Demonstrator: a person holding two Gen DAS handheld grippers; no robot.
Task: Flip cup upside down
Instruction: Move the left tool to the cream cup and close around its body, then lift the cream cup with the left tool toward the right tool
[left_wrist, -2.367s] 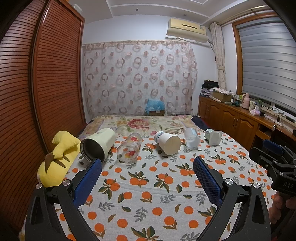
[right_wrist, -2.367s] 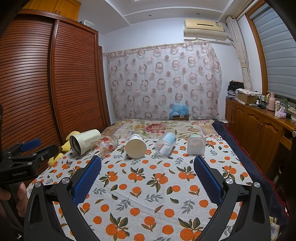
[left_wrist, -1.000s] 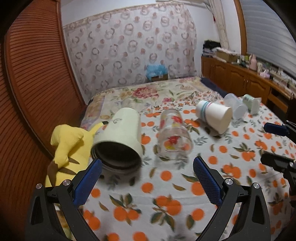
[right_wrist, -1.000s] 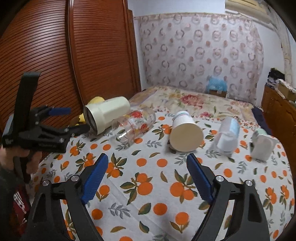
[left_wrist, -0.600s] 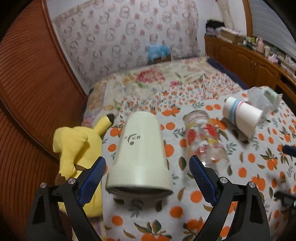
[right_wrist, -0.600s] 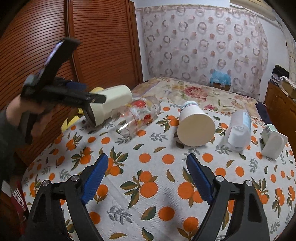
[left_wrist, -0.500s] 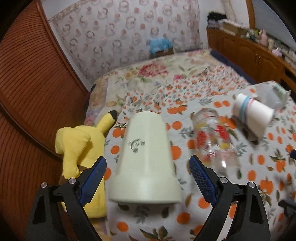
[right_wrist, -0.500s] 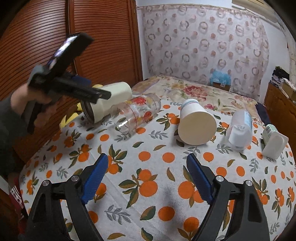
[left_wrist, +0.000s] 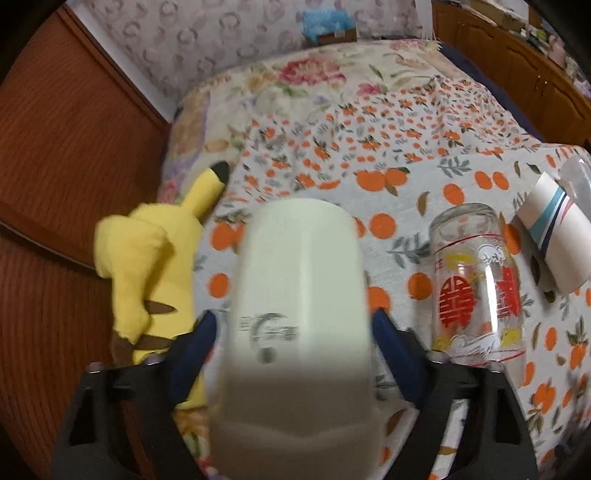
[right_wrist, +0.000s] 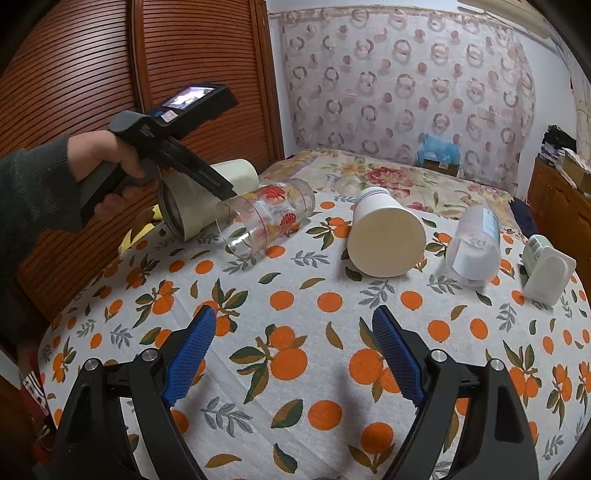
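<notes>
A cream tumbler (left_wrist: 299, 325) lies on its side on the orange-print cloth, mouth toward me. My left gripper (left_wrist: 291, 332) is open and straddles it, a blue pad on each side of its body. In the right wrist view the tumbler (right_wrist: 207, 199) lies at the far left with the left gripper (right_wrist: 221, 188) over it. My right gripper (right_wrist: 291, 350) is open and empty above the cloth's front.
A printed glass (left_wrist: 476, 291) lies right of the tumbler, then a paper cup (right_wrist: 384, 236), a clear plastic cup (right_wrist: 472, 247) and a small white-green container (right_wrist: 546, 269), all on their sides. A yellow plush (left_wrist: 147, 273) lies left of the tumbler. A wooden wardrobe (right_wrist: 110, 74) stands at left.
My left gripper has moved forward and down over the cream tumbler until its pads flank it. My right gripper has stayed nearly still.
</notes>
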